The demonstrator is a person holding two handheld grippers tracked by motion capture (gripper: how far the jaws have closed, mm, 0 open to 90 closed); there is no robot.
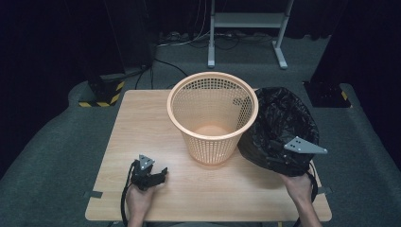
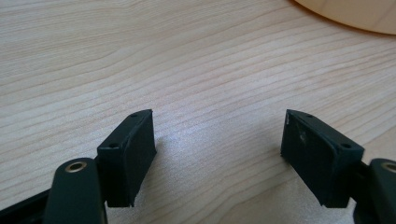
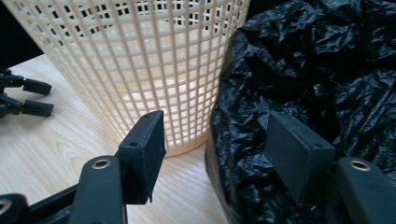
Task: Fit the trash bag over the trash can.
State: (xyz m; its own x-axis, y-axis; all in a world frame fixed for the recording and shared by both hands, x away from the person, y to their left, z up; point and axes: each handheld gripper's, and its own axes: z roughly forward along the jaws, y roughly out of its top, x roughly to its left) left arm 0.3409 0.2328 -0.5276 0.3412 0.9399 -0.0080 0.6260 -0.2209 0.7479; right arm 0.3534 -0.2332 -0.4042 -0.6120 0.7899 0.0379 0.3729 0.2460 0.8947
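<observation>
An orange mesh wastebasket [image 1: 213,113] stands upright in the middle of the wooden table [image 1: 142,127]. A crumpled black garbage bag [image 1: 279,123] leans against its right side. My right gripper [image 1: 279,160] is at the bag's near lower edge, under its grey plate [image 1: 305,146]. In the right gripper view the right gripper [image 3: 217,126] is open. The bag's [image 3: 303,70] left edge lies between the jaws, with a gap to the left pad. The basket [image 3: 140,60] rises just behind. My left gripper [image 1: 163,176] rests open on the table at the near left, and the left gripper [image 2: 219,121] has bare wood between its jaws.
The basket's base [image 2: 355,14] shows at the upper right of the left gripper view. The left gripper [image 3: 23,98] shows at the left edge of the right gripper view. Beyond the table stand a metal stand [image 1: 246,33], floor cables and a yellow-black striped block [image 1: 101,92].
</observation>
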